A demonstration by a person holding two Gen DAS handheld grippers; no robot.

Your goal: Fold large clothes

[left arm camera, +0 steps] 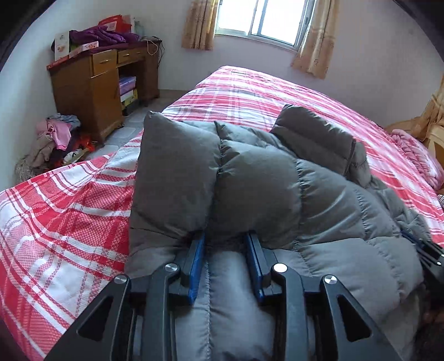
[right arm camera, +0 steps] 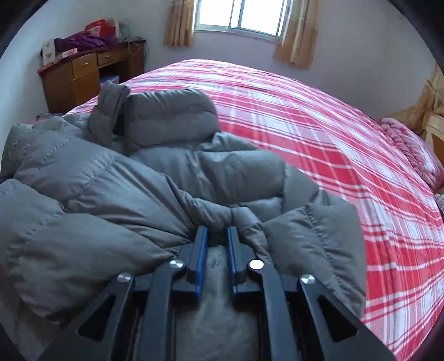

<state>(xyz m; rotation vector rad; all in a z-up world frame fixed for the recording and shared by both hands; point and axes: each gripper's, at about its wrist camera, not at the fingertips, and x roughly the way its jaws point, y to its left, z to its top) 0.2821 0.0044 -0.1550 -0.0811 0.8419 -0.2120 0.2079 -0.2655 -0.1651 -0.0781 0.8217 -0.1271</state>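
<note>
A grey puffy down jacket (left arm camera: 263,180) lies folded in a thick bundle on the red and white plaid bed (left arm camera: 69,222). It also shows in the right wrist view (right arm camera: 111,180), with a sleeve folded over at the right. My left gripper (left arm camera: 224,241) is shut on a thick fold at the jacket's near edge, left side. My right gripper (right arm camera: 217,233) is shut on a fold at the near edge, right side. The fingertips of both are buried in the fabric. The right gripper's body shows at the far right of the left wrist view (left arm camera: 427,250).
A wooden desk (left arm camera: 91,83) with boxes and purple cloth on top stands at the far left wall. A pile of clothes (left arm camera: 55,141) lies on the floor beside it. A curtained window (left arm camera: 260,19) is behind the bed. A pink blanket (right arm camera: 410,150) lies at the bed's right edge.
</note>
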